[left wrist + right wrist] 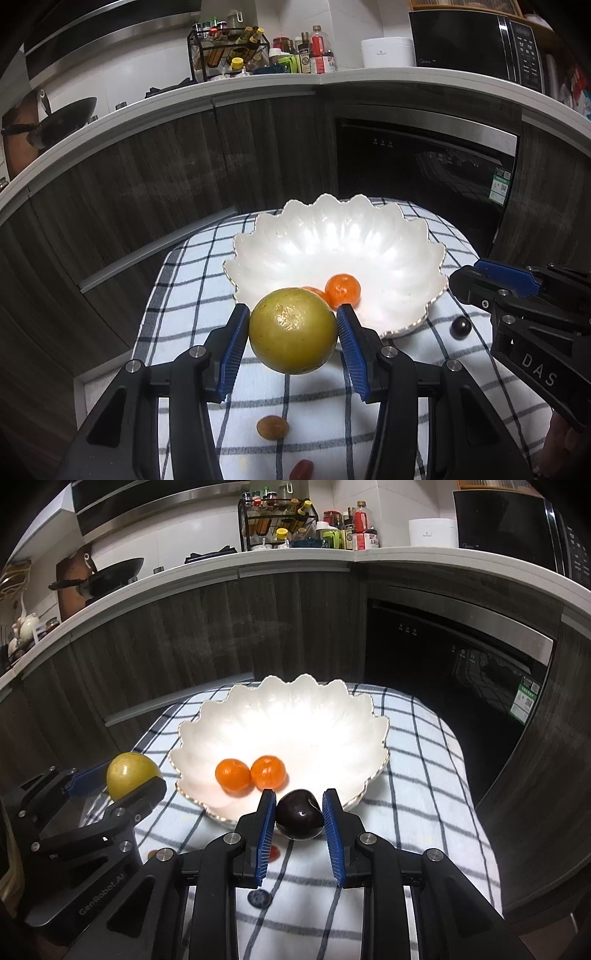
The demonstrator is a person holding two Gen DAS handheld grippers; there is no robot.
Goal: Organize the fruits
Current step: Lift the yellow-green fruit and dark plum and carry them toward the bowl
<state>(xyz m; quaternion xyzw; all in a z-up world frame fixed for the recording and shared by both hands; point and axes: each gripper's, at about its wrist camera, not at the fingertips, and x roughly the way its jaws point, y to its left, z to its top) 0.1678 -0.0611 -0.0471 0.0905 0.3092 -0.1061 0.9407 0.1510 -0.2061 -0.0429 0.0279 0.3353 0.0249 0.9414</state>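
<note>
Firmly clamped in the left gripper (pixel 293 338): a round yellow-green citrus fruit (pixel 293 330), pinched at its widest girth between the ribbed blue pads (pixel 236 350), held clear of the cloth just short of the bowl's near rim. Likewise clenched in the right gripper (pixel 299 818): a small glossy dark-purple plum (pixel 299 819), caught across its middle, hovering at the near edge of the same bowl.

Further out — a white scalloped ceramic bowl (pixel 207 720), already holding two small orange mandarins (pixel 232 781), touching each other, resting low on the near side. Beneath everything, a white cloth with a dark blue check (pixel 424 794), with a few small loose fruits near the grippers — a brownish one (pixel 272 427) and a reddish one (pixel 301 469).

Probably firm and fairly heavy, the citrus — waxy rind, best gripped at the equator as now. Plum lighter, slick-skinned, likely bruisable; gentle squeeze across the belly advisable. Bowl fragile-looking, so low, soft releases preferable.
</note>
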